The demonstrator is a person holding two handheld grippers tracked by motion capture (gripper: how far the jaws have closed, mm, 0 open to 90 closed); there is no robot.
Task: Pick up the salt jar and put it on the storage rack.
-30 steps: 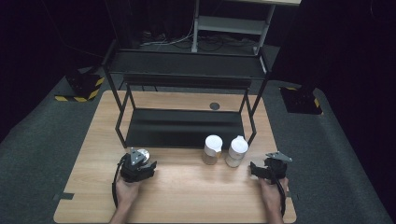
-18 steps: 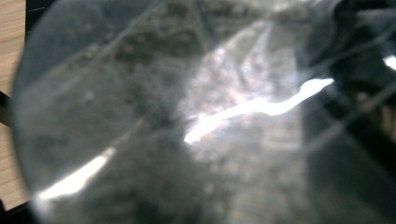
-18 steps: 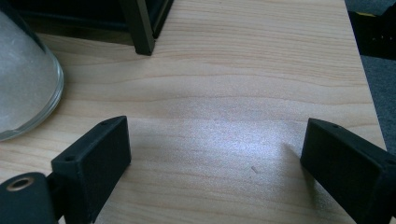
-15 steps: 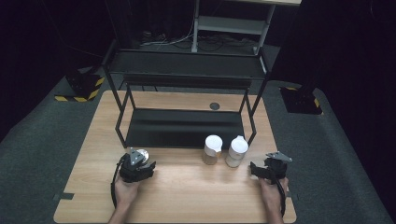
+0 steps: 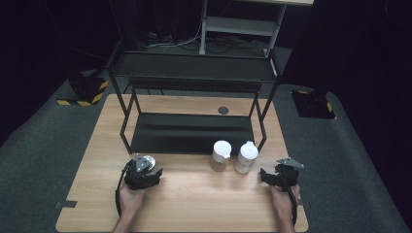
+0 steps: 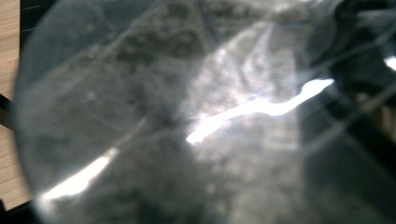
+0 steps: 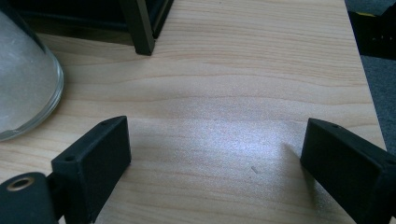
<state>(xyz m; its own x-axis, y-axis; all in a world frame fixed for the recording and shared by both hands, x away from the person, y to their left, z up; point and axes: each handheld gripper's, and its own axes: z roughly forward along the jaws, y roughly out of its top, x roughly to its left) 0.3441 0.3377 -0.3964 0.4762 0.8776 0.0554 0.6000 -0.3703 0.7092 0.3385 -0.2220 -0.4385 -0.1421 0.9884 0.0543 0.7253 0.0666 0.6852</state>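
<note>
My left gripper is clamping a clear jar at the table's near-left. My right gripper is holding its jaws wide apart over bare wood, gripping nothing, with two white-lidded jars standing beside the black shelf rack.

No change across the three high-view pictures: left gripper at 7 o'clock and right gripper at 5 o'clock sit as before; both jars unmoved.
</note>
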